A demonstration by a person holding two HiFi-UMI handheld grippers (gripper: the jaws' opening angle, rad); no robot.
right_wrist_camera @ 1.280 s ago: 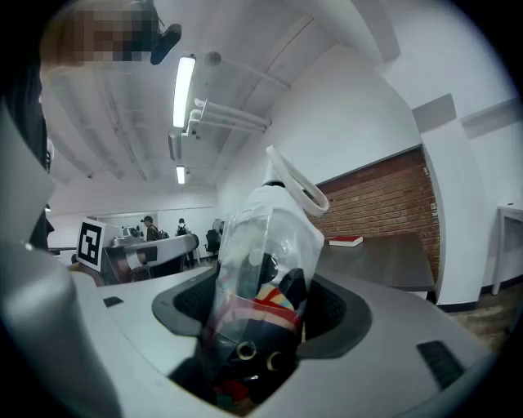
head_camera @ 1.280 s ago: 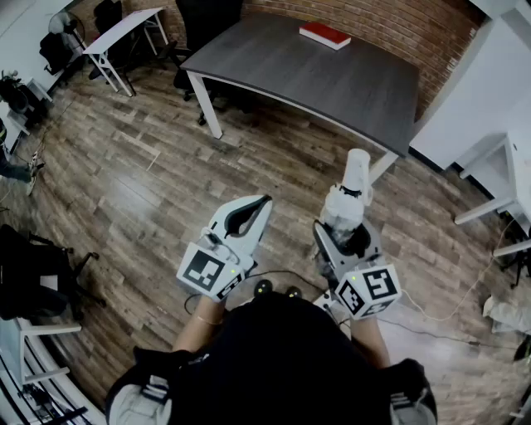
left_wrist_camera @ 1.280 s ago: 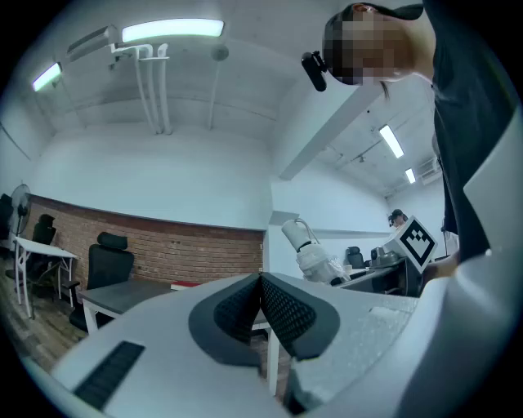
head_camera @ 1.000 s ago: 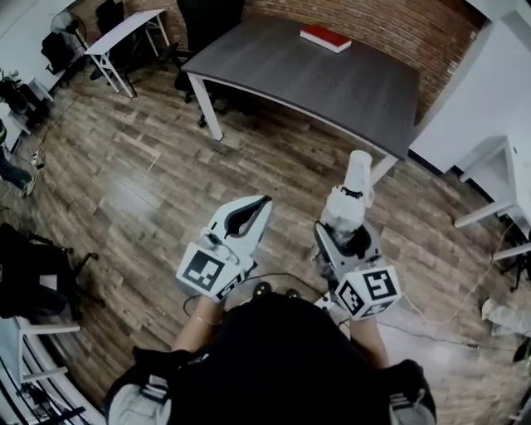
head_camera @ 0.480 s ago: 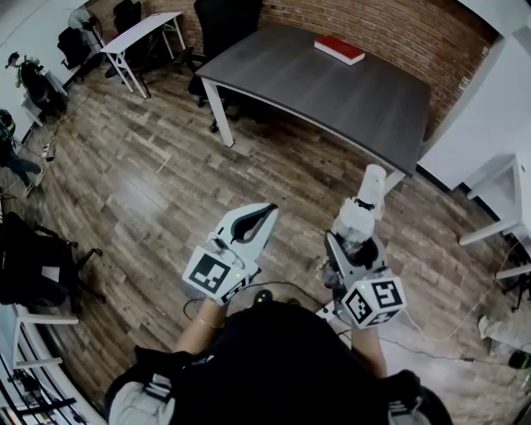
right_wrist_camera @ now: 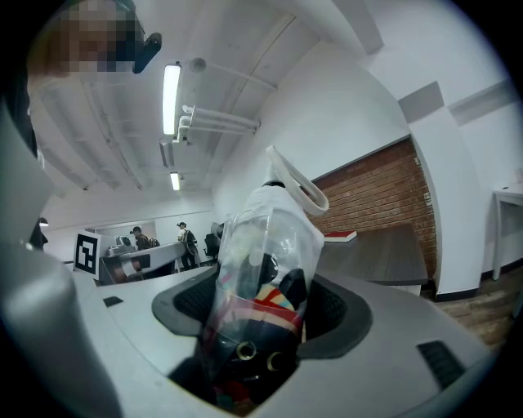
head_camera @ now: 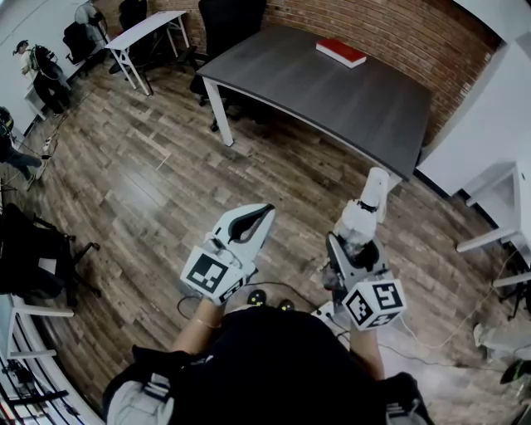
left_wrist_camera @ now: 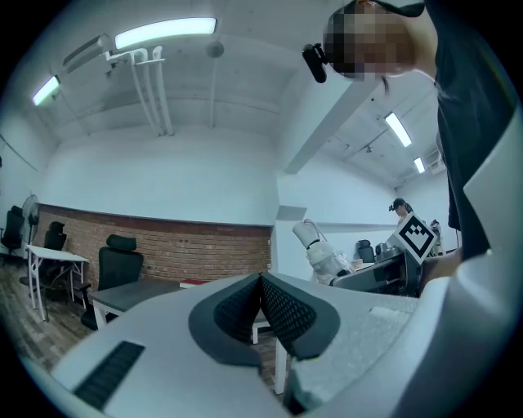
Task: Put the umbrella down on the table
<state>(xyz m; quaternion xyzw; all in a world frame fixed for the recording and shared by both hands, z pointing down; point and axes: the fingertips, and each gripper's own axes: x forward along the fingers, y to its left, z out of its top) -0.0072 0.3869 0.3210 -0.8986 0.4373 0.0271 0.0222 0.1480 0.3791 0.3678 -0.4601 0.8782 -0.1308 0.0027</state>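
The folded umbrella (head_camera: pixel 366 209), dark with coloured stripes, sits in a clear plastic sleeve with a white handle end pointing away. My right gripper (head_camera: pixel 357 241) is shut on it and holds it roughly level over the wooden floor, short of the dark grey table (head_camera: pixel 365 108). In the right gripper view the umbrella (right_wrist_camera: pixel 263 245) fills the space between the pads of the right gripper (right_wrist_camera: pixel 261 304). My left gripper (head_camera: pixel 262 213) hangs beside it to the left, shut and empty. In the left gripper view the left gripper (left_wrist_camera: pixel 261 282) shows its pads meeting, with the umbrella (left_wrist_camera: pixel 321 251) off to the right.
A red book (head_camera: pixel 341 52) lies at the table's far edge. A black office chair (head_camera: pixel 232 18) stands behind the table and a small white table (head_camera: pixel 149 26) at far left. White desks (head_camera: pixel 498 199) are at the right. Cables (head_camera: pixel 274 290) trail on the floor near my feet.
Both grippers have shifted slightly right and toward the table in the head view, the right one still carrying the umbrella. The grip looks the same.
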